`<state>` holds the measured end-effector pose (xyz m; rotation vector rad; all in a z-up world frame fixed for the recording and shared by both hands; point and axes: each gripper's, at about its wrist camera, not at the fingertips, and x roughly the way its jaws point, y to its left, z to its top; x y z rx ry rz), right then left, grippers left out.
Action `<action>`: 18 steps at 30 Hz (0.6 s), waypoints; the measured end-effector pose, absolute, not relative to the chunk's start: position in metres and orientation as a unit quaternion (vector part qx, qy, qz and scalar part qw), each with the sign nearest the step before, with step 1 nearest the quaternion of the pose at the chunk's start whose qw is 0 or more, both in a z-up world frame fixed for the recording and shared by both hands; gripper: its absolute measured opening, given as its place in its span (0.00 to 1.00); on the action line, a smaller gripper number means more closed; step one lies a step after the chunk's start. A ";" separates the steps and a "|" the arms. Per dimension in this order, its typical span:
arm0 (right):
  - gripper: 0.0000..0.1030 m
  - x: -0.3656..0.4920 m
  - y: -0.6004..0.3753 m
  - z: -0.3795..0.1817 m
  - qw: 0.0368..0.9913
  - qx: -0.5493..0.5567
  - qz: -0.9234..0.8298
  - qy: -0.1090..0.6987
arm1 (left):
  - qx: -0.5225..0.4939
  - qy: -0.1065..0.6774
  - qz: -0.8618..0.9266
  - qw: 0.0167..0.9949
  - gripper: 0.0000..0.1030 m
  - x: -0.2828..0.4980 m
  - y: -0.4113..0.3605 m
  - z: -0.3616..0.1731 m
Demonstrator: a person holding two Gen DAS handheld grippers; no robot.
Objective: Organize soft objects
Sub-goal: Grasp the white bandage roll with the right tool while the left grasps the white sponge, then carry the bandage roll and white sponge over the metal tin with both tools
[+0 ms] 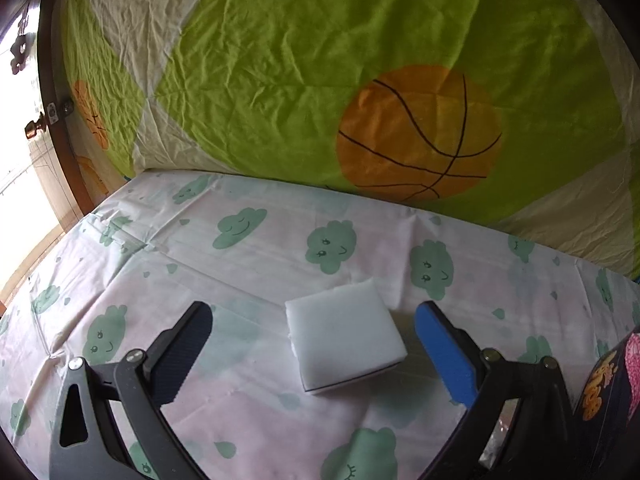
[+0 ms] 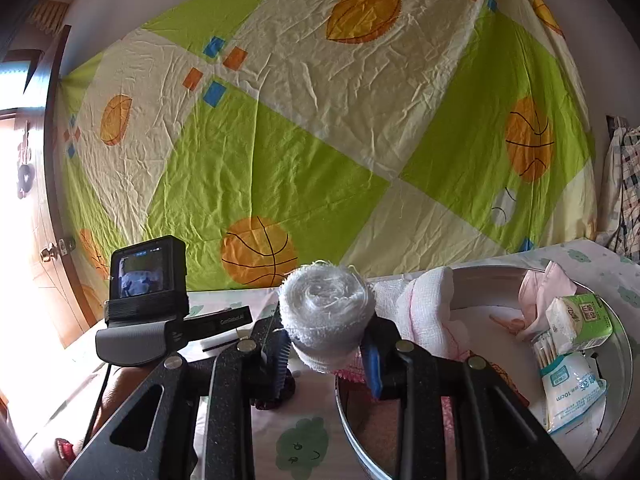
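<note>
Not much readable text here: the cotton swab pack (image 2: 570, 390) in the metal basin (image 2: 624, 344) has "10cm" printed on it, and the green tissue pack (image 2: 580, 320) above it carries characters too small to make out. The black device (image 2: 146, 280) off to the left has a label that's too blurry to read.

The right claw (image 2: 326, 354) is pinching a roll of white gauze (image 2: 326, 306), loosely woven, frayed at the edges, wound in a spiral you can see end-on. It's held up just beside the basin's near rim, with a folded white-and-pink cloth (image 2: 430, 312) draped over the rim next to it.

The left claw (image 1: 314, 354) is spread wide over the cloud-print sheet (image 1: 240, 264), with a plain white foam sponge (image 1: 346, 346), a squarish block, lying flat between the fingers, touching neither.
</note>
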<state>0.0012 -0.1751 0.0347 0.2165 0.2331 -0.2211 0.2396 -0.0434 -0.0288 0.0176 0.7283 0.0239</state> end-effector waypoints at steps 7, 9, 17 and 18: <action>0.32 0.008 -0.176 0.034 0.978 0.122 -0.107 0.133 | -0.056 0.443 -0.014 0.895 0.80 0.265 -0.020 -0.055; 0.32 0.008 -0.176 0.033 0.977 0.121 -0.109 0.136 | -0.075 0.429 -0.019 0.900 0.59 0.259 -0.014 -0.050; 0.32 0.009 -0.179 0.032 0.978 0.111 -0.125 0.127 | -0.116 0.370 -0.014 0.922 0.55 0.221 0.015 -0.032; 0.32 0.008 -0.181 0.033 0.978 0.112 -0.126 0.125 | -0.111 0.352 -0.011 0.929 0.55 0.211 0.017 -0.025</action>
